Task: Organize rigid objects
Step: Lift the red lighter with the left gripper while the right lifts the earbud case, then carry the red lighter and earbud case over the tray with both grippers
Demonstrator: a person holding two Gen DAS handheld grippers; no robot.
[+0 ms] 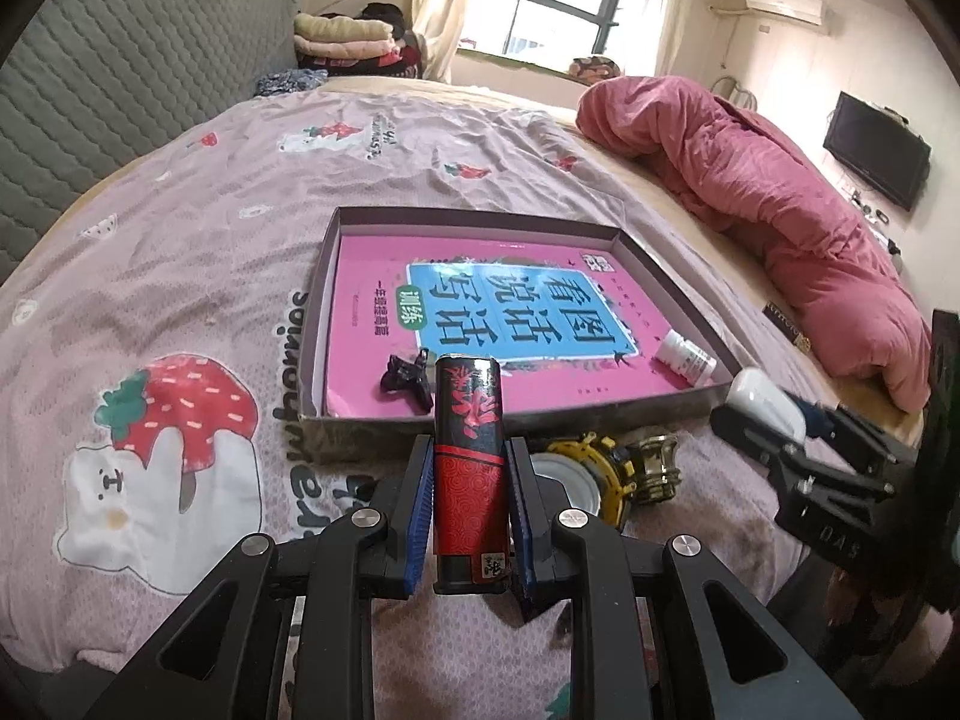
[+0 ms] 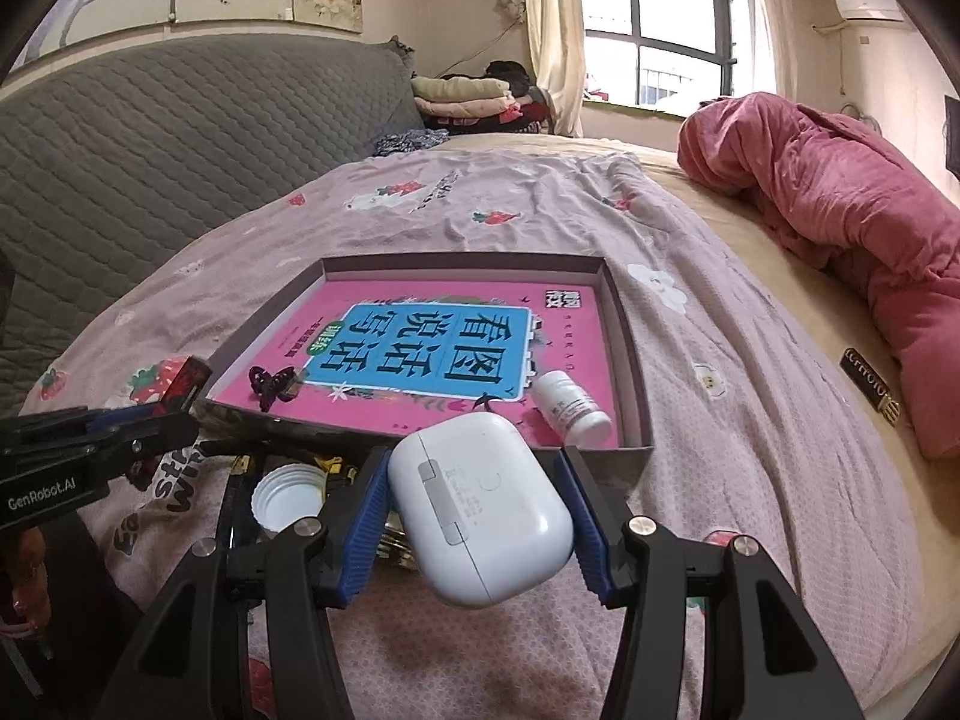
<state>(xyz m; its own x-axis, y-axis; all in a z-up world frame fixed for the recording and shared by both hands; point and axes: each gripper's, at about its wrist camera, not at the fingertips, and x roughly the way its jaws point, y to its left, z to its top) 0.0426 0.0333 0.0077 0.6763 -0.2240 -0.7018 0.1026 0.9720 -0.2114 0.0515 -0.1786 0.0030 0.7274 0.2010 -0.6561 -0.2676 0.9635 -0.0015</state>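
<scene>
You are working on a bed [image 2: 750, 360] spread with a strawberry-print sheet, and the biggest thing on it is the shallow cardboard box lid [image 1: 321, 276] lying open side up, which looks to be your collecting tray. A pink workbook [image 1: 420, 264] covers its floor, so anything you set down lands on a flat, firm face and not on soft bedding. Your right gripper [image 2: 477, 516] is clamped across the broad sides of a white earbud case [image 2: 480, 510], fingers spread wide around it, and carries it tilted just short of the lid's near wall. Your left gripper [image 1: 468, 498] is pinched narrow on a red and black lighter [image 1: 468, 456], gripped low on its body so its top juts toward the lid. Already inside, near the front edge, a small white pill bottle [image 1: 684, 357] lies on its side by the right corner and a black hair claw [image 1: 408, 378] sits toward the left. Outside the lid, on the sheet below your grippers, wait a white screw cap [image 2: 288, 495], a yellow and black ring-shaped piece [image 1: 600, 462] and a small brass-coloured fitting [image 1: 654, 465], probably next.
</scene>
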